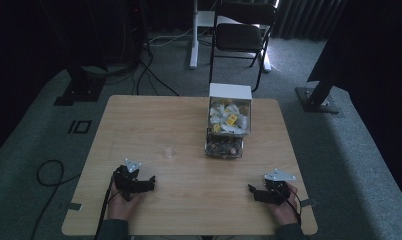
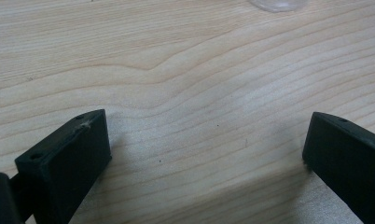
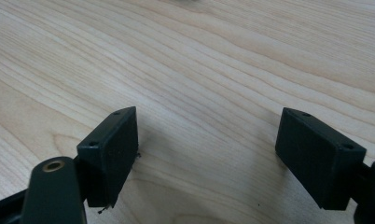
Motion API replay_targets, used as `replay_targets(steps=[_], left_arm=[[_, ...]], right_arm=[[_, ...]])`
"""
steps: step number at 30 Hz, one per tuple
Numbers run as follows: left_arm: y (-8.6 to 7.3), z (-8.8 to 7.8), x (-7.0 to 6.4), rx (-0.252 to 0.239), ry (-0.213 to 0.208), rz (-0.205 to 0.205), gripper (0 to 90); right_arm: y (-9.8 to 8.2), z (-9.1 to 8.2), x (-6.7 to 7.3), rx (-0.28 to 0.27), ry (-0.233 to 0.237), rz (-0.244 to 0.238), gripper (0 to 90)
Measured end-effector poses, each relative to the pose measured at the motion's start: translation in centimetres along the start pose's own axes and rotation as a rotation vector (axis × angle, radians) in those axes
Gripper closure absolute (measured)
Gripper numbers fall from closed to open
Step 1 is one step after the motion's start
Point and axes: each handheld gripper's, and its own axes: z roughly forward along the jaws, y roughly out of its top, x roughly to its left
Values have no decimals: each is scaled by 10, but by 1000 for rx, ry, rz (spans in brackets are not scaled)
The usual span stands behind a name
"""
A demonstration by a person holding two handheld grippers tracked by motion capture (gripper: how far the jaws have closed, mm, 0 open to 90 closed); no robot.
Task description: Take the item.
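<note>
Evidently nothing is begun: nearer the person than the clear sachet dispenser (image 1: 229, 122), left gripper (image 1: 148, 183) and right gripper (image 1: 254, 192) rest wide open and empty on the wooden table (image 1: 154, 120), a clear cup (image 1: 168, 151) untouched between.

Surface: light wooden table (image 1: 154, 125) | Lying on it: clear dispenser box (image 1: 228, 122) holding sachets; small clear cup (image 1: 167, 152) standing nearby.

The person's left hand (image 1: 120, 202) holds the left gripper (image 1: 150, 183) low at the near left, jaws spread wide and empty. The right hand (image 1: 284, 210) holds the right gripper (image 1: 252, 192) at the near right, well apart, jaws likewise wide and empty.
</note>
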Motion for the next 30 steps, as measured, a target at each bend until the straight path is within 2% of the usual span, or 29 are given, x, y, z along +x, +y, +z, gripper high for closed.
replay_targets(steps=[12,17,22,30], left_arm=[[0,0,0,0,0,0,12],[0,0,0,0,0,0,12],[0,0,0,0,0,0,12],[0,0,0,0,0,0,12]], right_arm=[[0,-1,2,-4,-1,11,240],[0,-2,0,-19,22,47,304],[1,-2,5,-13,15,36,339],[10,-4,14,-41,18,25,380]])
